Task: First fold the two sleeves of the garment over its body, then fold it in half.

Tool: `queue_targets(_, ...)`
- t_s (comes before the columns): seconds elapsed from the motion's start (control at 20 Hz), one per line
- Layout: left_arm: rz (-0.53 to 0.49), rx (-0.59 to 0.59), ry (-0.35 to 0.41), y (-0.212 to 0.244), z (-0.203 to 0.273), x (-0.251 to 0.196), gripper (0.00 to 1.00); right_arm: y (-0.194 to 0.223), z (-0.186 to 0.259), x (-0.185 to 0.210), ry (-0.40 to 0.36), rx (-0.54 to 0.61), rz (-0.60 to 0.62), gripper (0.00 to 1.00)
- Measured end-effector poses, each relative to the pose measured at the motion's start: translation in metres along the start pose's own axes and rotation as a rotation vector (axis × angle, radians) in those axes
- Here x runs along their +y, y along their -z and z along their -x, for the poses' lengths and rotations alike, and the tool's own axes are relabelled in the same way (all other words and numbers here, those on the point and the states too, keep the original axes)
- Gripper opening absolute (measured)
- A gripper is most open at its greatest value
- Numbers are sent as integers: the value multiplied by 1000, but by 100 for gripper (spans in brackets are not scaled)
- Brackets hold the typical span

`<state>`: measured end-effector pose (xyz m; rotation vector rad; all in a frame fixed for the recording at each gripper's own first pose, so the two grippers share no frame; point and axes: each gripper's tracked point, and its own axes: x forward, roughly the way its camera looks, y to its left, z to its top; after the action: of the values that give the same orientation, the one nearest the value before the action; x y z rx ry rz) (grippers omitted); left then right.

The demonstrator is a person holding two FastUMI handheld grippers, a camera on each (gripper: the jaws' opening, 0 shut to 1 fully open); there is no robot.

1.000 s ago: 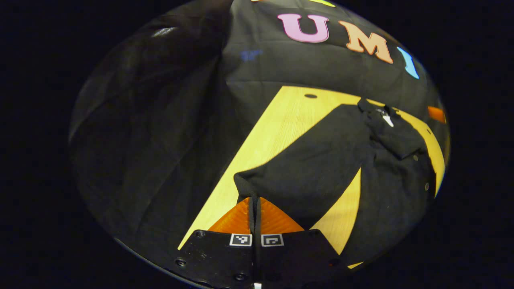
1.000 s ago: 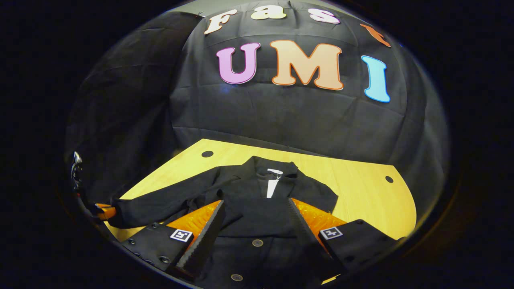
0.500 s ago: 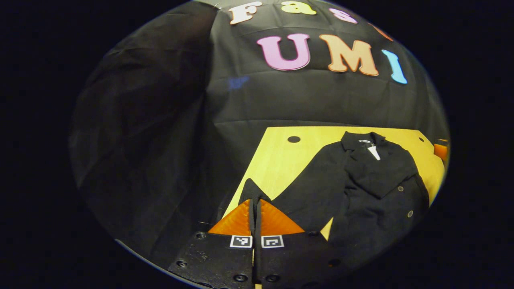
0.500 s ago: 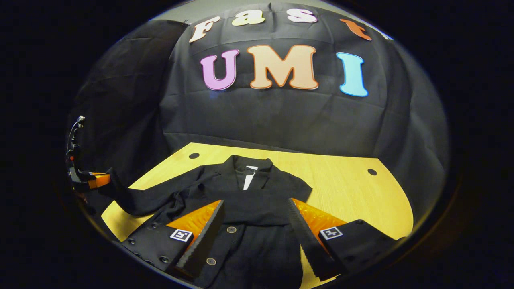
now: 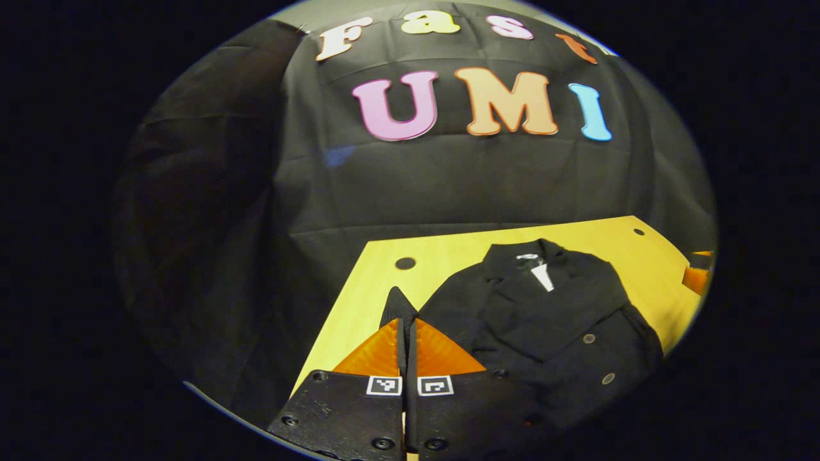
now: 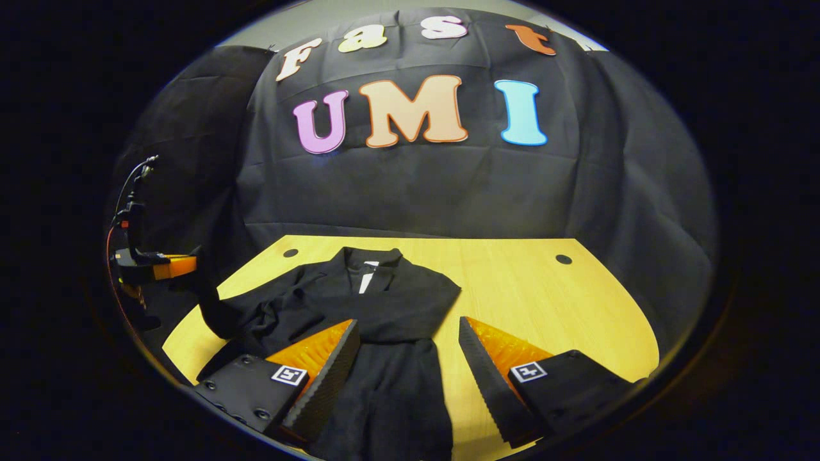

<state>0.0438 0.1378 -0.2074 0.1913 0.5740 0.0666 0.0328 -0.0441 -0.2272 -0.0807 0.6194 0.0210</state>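
Left gripper (image 5: 406, 333), clamped on the sleeve (image 5: 398, 306), has carried it nearer the jacket (image 5: 544, 326); right gripper (image 6: 407, 349) stays wide apart.

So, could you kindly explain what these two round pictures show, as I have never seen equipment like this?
There is no robot here. A person holds a two-finger gripper in each hand, and a wide-angle camera rides on each one, looking forward along its fingers.

The left gripper view comes from the left gripper. Its jaws are closed on the end of a sleeve of a black jacket, lifted above the table.

The right gripper view comes from the right gripper. Its jaws stand wide apart, holding nothing, above the jacket's lower part. Far to the left in this view you also see the left gripper with the sleeve hanging from it.

The jacket lies flat, collar towards the booth wall, its other sleeve already folded across the chest. The job is to fold both sleeves in, then halve it.
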Motion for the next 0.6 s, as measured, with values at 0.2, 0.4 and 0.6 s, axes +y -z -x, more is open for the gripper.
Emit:
queue_targets(0.2, -40, -32, 74, -28, -15, -45, 0, 10, 15, -26, 37, -6, -33, 99)
queue_targets(0.4, -73, -41, 151, -46, -26, -94, 0, 22, 31, -53, 77, -6, -76, 99)
queue_targets(0.6, -99, -27, 229, -50, -38, -147, 0, 29, 44, -80, 118, -12, -109, 99)
